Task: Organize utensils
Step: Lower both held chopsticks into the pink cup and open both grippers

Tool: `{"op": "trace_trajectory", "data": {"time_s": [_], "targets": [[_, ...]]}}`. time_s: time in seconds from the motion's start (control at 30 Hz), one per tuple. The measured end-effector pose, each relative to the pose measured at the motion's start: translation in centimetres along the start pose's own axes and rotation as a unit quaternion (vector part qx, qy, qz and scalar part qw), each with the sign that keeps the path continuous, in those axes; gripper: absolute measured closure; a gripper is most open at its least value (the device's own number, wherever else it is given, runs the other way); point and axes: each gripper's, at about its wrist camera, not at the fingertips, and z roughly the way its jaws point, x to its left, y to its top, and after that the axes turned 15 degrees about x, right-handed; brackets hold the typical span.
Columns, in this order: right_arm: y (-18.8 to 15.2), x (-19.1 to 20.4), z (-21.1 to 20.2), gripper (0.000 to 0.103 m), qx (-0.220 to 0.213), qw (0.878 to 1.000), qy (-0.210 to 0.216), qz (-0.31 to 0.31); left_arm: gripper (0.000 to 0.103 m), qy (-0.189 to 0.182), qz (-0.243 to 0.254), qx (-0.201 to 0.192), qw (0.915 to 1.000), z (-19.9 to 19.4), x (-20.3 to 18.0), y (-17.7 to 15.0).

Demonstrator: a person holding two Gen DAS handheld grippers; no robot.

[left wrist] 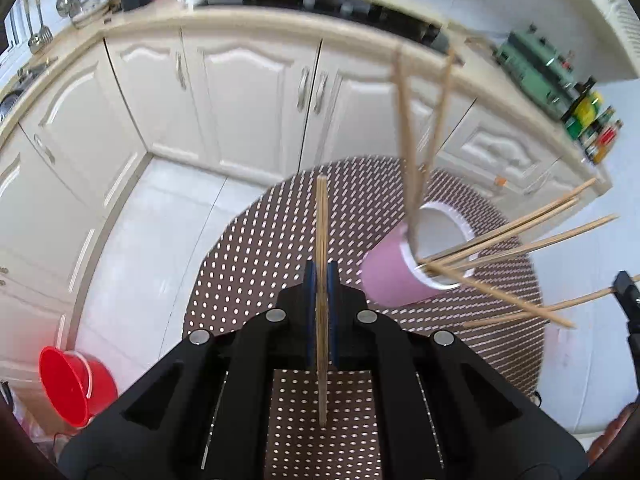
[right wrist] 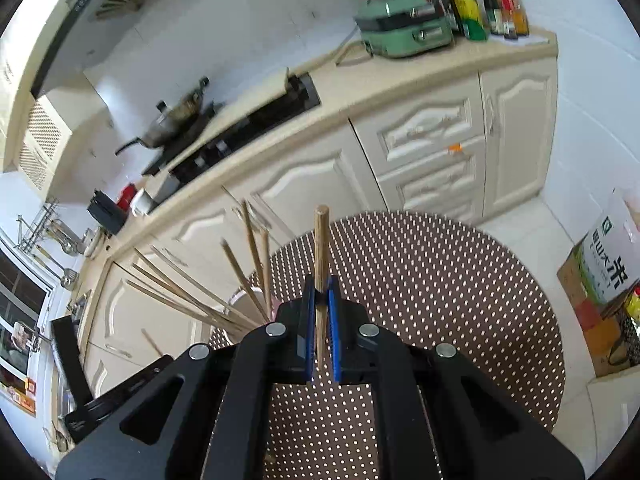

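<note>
A pink cup (left wrist: 394, 280) with a white inside lies tilted toward the right on the round dotted tablecloth (left wrist: 256, 248). Several wooden chopsticks (left wrist: 500, 236) fan out of it. My left gripper (left wrist: 321, 272) is shut on one chopstick (left wrist: 322, 216), which stands upright between the blue pads above the table, left of the cup. At the right edge of the left wrist view my right gripper (left wrist: 626, 290) holds another stick. In the right wrist view my right gripper (right wrist: 321, 286) is shut on a chopstick (right wrist: 321, 240). The cup's rim (right wrist: 244, 302) and its sticks (right wrist: 192, 296) show to its left.
Cream cabinets (left wrist: 248, 92) and a counter with a hob (right wrist: 240, 132) curve behind the table. A red bucket (left wrist: 76, 384) stands on the floor at the left. A green appliance (right wrist: 404, 28), bottles (right wrist: 500, 4) and a cardboard box (right wrist: 600, 304) are at the right.
</note>
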Motion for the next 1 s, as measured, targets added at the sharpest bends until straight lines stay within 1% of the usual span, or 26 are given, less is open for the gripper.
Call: {"op": "trace_trajectory", "data": {"time_s": [0.1, 0.17, 0.23, 0.37, 0.5, 0.6, 0.7, 0.8, 0.93, 1.0], "targets": [[0.2, 0.2, -1.2, 0.098, -0.013, 1.0, 0.01, -0.006, 0.097, -0.003, 0.007, -0.029, 0.9996, -2.4, -0.8, -0.1], [0.3, 0.2, -2.0, 0.098, -0.026, 1.0, 0.014, -0.007, 0.097, -0.012, 0.014, -0.041, 0.999, -3.8, -1.3, -0.5], [0.5, 0.3, -2.7, 0.098, -0.036, 0.999, 0.021, -0.009, 0.097, -0.012, 0.022, -0.057, 0.9981, -5.2, -1.9, -0.6], [0.8, 0.7, -3.4, 0.098, -0.047, 0.998, 0.032, -0.014, 0.097, -0.026, 0.029, -0.079, 0.9961, -7.3, -2.6, -1.1], [1.4, 1.5, -4.1, 0.098, -0.06, 0.997, 0.041, -0.026, 0.097, -0.025, 0.043, -0.103, 0.9935, -9.7, -3.4, -1.5], [1.6, 2.0, -4.4, 0.098, -0.069, 0.996, 0.046, -0.032, 0.097, -0.033, 0.049, -0.117, 0.9913, -11.1, -4.0, -1.5], [1.8, 2.5, -4.2, 0.098, -0.071, 0.995, 0.049, -0.043, 0.097, -0.036, 0.055, -0.128, 0.9896, -12.1, -4.3, -1.4], [1.7, 3.1, -3.7, 0.098, -0.066, 0.995, 0.05, -0.052, 0.097, -0.047, 0.058, -0.14, 0.9873, -13.1, -4.7, -1.1], [1.6, 4.1, -2.3, 0.098, -0.057, 0.995, 0.041, -0.065, 0.097, -0.057, 0.058, -0.153, 0.9848, -13.4, -4.9, -0.4], [1.5, 4.5, -1.6, 0.098, -0.051, 0.996, 0.038, -0.07, 0.097, -0.057, 0.056, -0.151, 0.9853, -13.1, -5.0, 0.0]]}}
